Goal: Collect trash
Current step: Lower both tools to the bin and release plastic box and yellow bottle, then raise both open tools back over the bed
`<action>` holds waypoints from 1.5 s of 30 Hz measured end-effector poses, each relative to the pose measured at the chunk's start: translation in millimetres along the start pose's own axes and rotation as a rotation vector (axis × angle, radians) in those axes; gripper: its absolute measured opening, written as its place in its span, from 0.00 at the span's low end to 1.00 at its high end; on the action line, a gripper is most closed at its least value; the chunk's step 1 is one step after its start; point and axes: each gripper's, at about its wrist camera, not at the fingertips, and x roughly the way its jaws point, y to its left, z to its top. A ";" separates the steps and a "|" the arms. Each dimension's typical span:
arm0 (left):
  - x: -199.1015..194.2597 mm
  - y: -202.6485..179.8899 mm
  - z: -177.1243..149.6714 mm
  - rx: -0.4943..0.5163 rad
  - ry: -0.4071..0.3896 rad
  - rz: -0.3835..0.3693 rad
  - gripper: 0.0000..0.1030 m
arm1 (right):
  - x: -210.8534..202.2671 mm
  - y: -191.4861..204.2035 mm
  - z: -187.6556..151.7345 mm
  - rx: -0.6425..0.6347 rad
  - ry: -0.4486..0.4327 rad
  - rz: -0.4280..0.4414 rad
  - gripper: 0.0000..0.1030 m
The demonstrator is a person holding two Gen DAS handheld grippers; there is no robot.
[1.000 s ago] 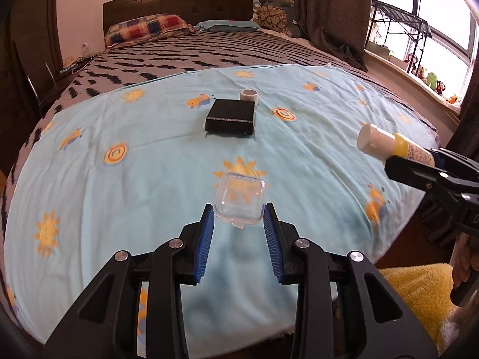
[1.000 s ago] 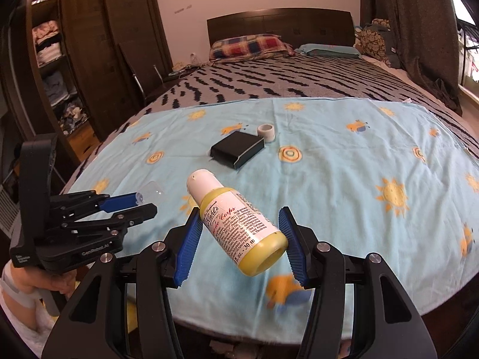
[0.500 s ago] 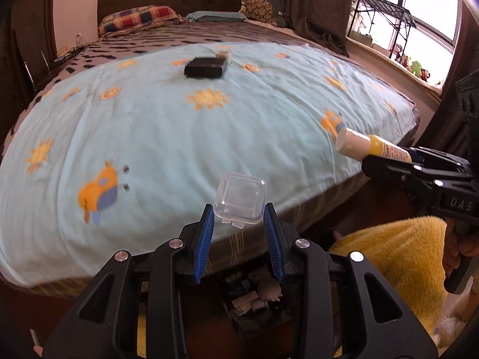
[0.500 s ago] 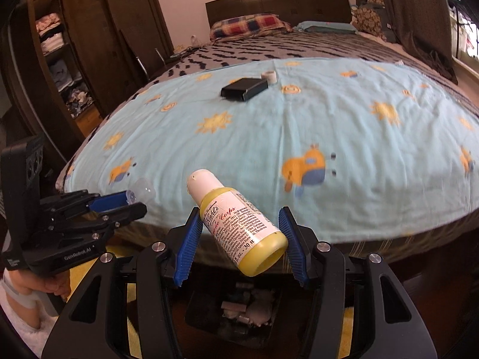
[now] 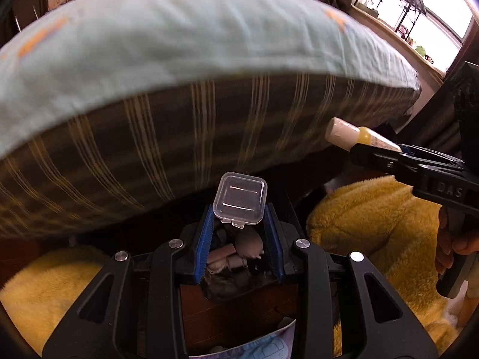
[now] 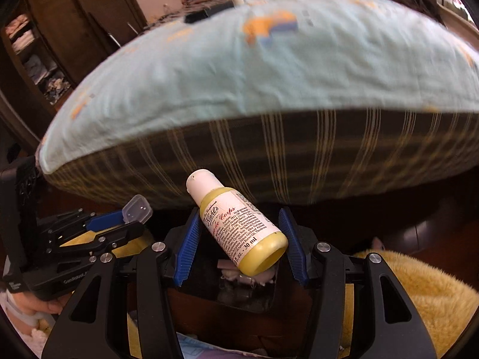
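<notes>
Blue pads of the left tool (image 5: 239,224) clamp a small clear plastic case (image 5: 240,199) by its two side edges, lid face turned toward the camera and hinge tab hanging at its near edge. Directly beneath and behind that case, seen through the gap between the jaws, lies a dark bin (image 5: 236,272) already holding crumpled scraps. The drop looks close to lined up for this hand.

Alongside it, the right tool (image 6: 239,240) grips a small yellow lotion bottle (image 6: 239,224) across its body, the pads pressing its sides. The bottle's long axis runs diagonally, white cap up and away to the left, flat base low and near, tilted toward the camera. The same bin (image 6: 239,287) sits straight below that base, pale scraps showing just under it.

Both tools hang over the bin at the foot of the bed (image 5: 167,59), with a yellow fluffy rug (image 5: 374,227) on either side. Neither hand seems clearly nearer; releasing either item should let it fall in.
</notes>
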 end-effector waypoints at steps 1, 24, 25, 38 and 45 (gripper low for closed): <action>4.6 -0.6 -3.2 0.008 0.001 -0.001 0.31 | 5.0 -2.4 -3.8 0.007 0.011 -0.004 0.52; 71.4 18.4 -42.7 -0.033 0.131 0.002 0.35 | 74.7 6.5 -45.1 0.044 0.138 -0.037 0.55; 71.9 18.7 -42.3 -0.034 0.133 0.001 0.40 | 73.7 6.7 -44.5 0.047 0.133 -0.034 0.58; 29.7 28.3 -21.5 -0.039 0.073 0.070 0.81 | 45.7 -2.2 -15.6 0.074 0.048 -0.057 0.90; -20.7 25.2 8.5 -0.025 -0.016 0.077 0.85 | 0.6 1.5 11.4 0.066 -0.055 -0.030 0.92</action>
